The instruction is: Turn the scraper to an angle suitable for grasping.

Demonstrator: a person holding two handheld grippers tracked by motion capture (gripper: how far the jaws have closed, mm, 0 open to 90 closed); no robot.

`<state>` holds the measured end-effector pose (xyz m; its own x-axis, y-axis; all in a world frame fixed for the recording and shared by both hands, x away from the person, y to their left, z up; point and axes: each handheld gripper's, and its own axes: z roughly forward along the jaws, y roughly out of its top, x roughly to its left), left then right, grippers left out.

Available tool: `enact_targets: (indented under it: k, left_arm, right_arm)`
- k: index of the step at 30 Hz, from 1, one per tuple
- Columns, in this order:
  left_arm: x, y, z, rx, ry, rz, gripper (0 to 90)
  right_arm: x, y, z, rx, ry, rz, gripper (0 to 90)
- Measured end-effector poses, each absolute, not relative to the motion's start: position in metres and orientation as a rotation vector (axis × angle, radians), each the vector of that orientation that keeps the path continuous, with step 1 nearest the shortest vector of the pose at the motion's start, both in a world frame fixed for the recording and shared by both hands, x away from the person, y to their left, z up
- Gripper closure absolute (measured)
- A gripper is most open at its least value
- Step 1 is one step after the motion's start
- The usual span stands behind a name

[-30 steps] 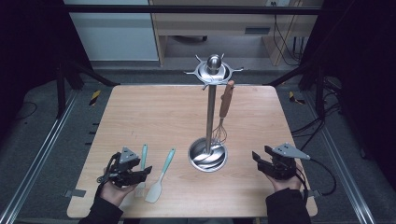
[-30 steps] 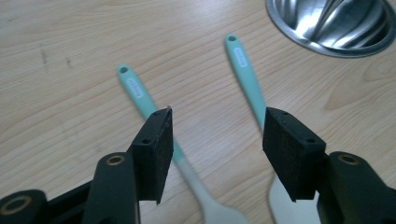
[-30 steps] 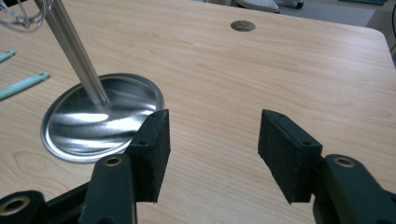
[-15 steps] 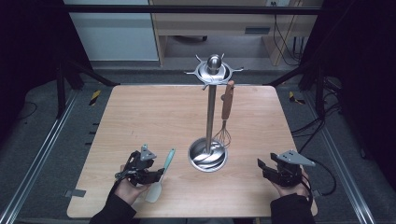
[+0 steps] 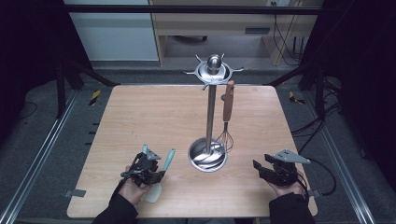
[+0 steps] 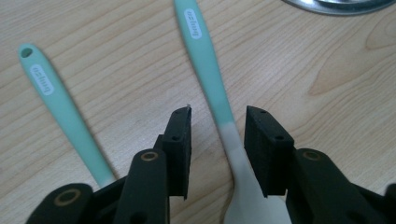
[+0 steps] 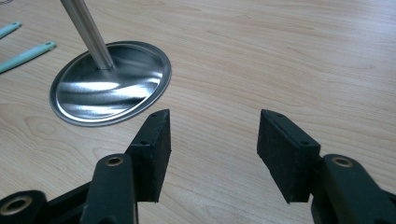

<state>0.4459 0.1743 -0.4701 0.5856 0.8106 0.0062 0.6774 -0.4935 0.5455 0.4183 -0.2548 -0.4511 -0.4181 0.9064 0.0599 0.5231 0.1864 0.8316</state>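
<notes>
Where the wooden counter (image 5: pixel 154 112) nears the person, left tongs (image 6: pixel 218 140) have just been closing astride a mint spatula (image 6: pixel 212 88) — pads not touching; right tongs (image 7: pixel 212 144) gape empty. Farther: steel rack (image 5: pixel 208 156), hanging whisk (image 5: pixel 227 116) — grey floor, dark surround.

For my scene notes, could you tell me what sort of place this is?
Probably a lab recording station: a wooden table ringed by a dark metal frame, a cabled handheld gripper, and a utensil stand as a prop.
</notes>
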Motion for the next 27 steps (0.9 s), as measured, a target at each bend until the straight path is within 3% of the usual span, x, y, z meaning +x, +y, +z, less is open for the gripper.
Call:
enact_targets:
  k: [27]
  left_arm:
    - [0.448, 0.158, -0.477, 2.356, 1.251, 0.377, 77.6]
  right_arm:
    - [0.421, -0.253, -0.453, 1.336, 2.042, 1.108, 45.5]
